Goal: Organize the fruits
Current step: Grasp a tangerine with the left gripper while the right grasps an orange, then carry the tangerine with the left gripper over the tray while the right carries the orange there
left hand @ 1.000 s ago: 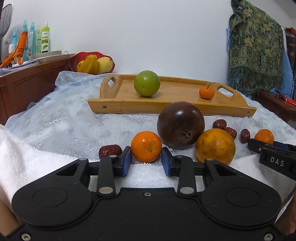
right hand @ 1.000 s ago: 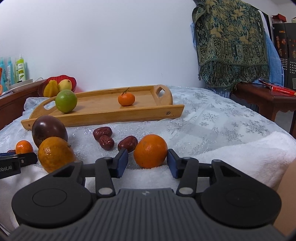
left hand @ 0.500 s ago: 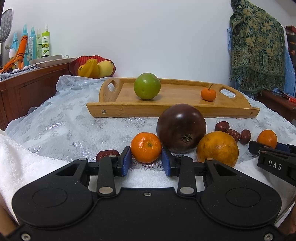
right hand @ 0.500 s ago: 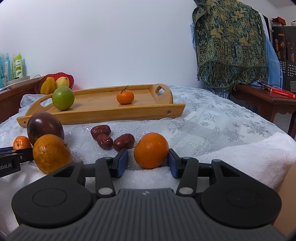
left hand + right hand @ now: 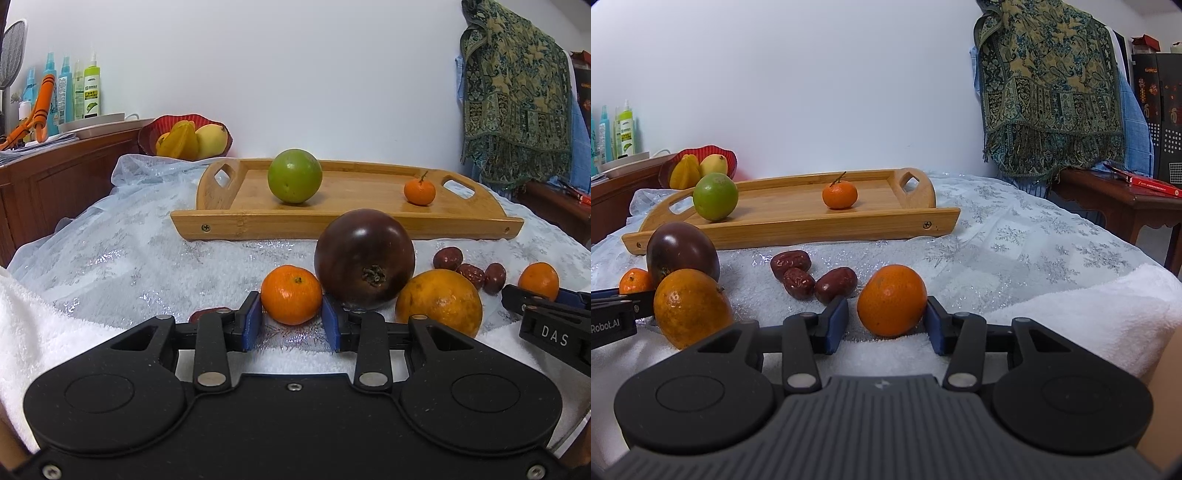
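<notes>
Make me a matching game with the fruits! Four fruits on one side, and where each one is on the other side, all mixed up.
Fruits:
1. green fruit
2. starfruit
3. red dates
4. small mandarin

Places:
A. in the red bowl
B. between the left gripper pads
C. on the wooden tray
D. loose on the cloth

Pairs: 1-C, 2-A, 3-D, 4-B

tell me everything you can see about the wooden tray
The wooden tray looks like pale bamboo: long, shallow, with raised rounded ends that have cut-out handles and visible screws at the front corners. It lies flat on the snowflake-patterned cloth behind the loose fruit. A green fruit and a small stemmed tangerine sit on it, apart.
</notes>
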`<state>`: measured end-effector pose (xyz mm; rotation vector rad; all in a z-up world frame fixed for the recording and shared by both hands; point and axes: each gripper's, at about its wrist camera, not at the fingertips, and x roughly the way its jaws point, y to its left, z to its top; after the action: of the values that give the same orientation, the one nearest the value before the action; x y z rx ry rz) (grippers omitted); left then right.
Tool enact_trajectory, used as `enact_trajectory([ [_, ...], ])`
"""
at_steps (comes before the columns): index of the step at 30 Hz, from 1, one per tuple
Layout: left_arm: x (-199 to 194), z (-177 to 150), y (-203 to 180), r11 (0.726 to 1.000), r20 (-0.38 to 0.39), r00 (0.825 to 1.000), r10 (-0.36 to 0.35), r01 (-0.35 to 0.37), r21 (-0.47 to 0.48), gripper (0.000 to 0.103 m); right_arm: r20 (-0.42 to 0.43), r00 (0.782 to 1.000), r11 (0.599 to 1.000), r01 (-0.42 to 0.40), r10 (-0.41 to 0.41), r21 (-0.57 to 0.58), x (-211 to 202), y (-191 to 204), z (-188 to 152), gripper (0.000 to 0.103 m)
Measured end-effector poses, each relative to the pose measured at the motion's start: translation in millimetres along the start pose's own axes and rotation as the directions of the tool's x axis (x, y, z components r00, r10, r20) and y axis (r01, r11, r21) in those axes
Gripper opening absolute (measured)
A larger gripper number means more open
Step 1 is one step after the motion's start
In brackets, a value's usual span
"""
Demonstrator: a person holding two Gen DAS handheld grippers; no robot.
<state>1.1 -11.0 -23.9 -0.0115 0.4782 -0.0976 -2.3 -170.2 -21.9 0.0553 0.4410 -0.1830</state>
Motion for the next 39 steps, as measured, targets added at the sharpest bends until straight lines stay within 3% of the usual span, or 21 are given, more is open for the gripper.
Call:
enact_trajectory([
  [4, 4, 2, 0, 1.000, 0.001, 1.000, 0.002, -0.002, -0.005, 0.033, 0.004, 1.000, 1.000, 0.005, -0.005, 0.003, -1, 0, 0, 0.047],
  [6, 5, 2, 0, 1.000, 0.004, 1.000, 0.005, -0.005, -0.002, 0.033, 0.009, 1.000, 1.000, 0.015, -0.015, 0.011, -1, -2, 1, 0.041],
  [22, -6, 9, -4, 1.000, 0.071, 0.997, -0.014, 0.012, 0.024, 0.031, 0.039, 0.999, 0.995, 0.000, -0.004, 0.104, 1, -10, 16, 0.040],
  [30, -7, 37, 4, 1.000, 0.103, 0.995, -0.021, 0.019, 0.022, 0.031, 0.076, 0.996, 0.996, -0.043, 0.036, 0.082, 7, -9, 39, 0.040],
  [39, 18, 76, 13, 1.000, 0.137, 0.990, -0.017, 0.015, 0.014, 0.031, 0.100, 0.991, 0.993, -0.099, 0.093, 0.058, 33, -12, 78, 0.040],
])
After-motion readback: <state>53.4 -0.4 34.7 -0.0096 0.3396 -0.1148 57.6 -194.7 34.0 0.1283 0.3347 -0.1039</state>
